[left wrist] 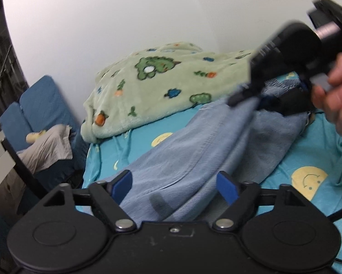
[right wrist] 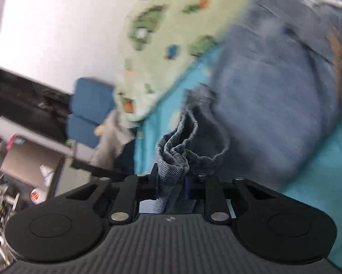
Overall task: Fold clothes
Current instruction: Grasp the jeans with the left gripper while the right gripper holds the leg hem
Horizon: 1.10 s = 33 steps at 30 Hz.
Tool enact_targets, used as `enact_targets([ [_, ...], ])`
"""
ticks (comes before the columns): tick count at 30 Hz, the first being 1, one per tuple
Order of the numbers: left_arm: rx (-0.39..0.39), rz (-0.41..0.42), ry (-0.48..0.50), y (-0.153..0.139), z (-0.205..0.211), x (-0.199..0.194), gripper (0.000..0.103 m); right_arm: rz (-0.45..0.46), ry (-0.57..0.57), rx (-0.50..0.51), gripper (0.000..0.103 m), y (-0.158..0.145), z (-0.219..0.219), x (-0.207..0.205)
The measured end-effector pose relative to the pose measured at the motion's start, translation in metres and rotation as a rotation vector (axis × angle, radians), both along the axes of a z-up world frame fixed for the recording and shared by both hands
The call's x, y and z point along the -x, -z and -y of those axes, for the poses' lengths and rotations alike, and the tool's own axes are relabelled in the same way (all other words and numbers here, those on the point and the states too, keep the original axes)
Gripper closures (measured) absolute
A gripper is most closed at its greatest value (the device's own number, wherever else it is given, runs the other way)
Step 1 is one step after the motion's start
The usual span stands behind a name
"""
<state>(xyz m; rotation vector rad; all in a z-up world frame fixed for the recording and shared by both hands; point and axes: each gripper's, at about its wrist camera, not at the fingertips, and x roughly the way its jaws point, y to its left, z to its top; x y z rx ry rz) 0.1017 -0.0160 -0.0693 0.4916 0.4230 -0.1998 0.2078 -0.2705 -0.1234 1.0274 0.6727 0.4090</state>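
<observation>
- Two grippers are at work over a bed covered with a turquoise sheet (left wrist: 308,150) printed with yellow smiley faces.
- A pair of blue jeans (left wrist: 193,150) lies stretched across that sheet, running from the near edge toward the far right.
- The left gripper (left wrist: 174,186) hangs low over the near end of the jeans with its jaws spread wide; the denim lies between the blue pads (left wrist: 123,182), but they do not press on it.
- The right gripper (right wrist: 172,182) has its jaws pinched together on a bunched fold of the jeans' hem, the cloth rising crumpled between the fingers.
- From the left camera, the right gripper shows at the upper right, blurred, held by a person's hand (left wrist: 337,96) above the far end of the jeans.
- A pale green fleece blanket (left wrist: 161,84) with dinosaur and carrot prints lies heaped on the far side of the bed, against the white wall.
- Beside the bed to the left stands a blue cushioned seat (left wrist: 40,105) with a grey cloth (left wrist: 47,150) draped on it.
</observation>
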Motion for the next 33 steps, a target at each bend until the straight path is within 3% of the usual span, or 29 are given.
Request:
enact_targets([
  [4,-0.016,0.015,0.047,0.002,0.006,0.004,0.018,0.047,-0.027,-0.044,0.085,-0.01,0.0,-0.003],
  [11,-0.037,0.026,0.096,0.01,0.01,0.004,0.012,0.01,-0.022,-0.134,0.085,-0.001,0.008,-0.008],
  [14,-0.136,0.04,0.03,0.023,0.014,-0.008,0.012,0.031,-0.03,-0.127,0.085,-0.008,0.004,-0.008],
  [20,-0.145,0.027,-0.118,0.032,-0.01,-0.04,0.012,0.124,-0.043,-0.111,0.085,-0.026,0.0,-0.002],
  [22,-0.118,0.038,-0.199,0.029,-0.024,-0.05,0.012,0.161,-0.051,-0.1,0.086,-0.033,-0.003,0.0],
  [26,0.027,0.048,-0.309,0.016,-0.049,-0.066,0.01,0.218,-0.064,-0.052,0.086,-0.043,-0.011,0.002],
  [31,-0.019,0.063,-0.408,0.02,-0.051,-0.076,0.01,0.18,-0.044,-0.008,0.086,-0.039,-0.019,-0.008],
  [33,0.007,0.067,-0.427,0.016,-0.052,-0.074,0.014,0.138,-0.023,-0.022,0.087,-0.038,-0.021,-0.018],
])
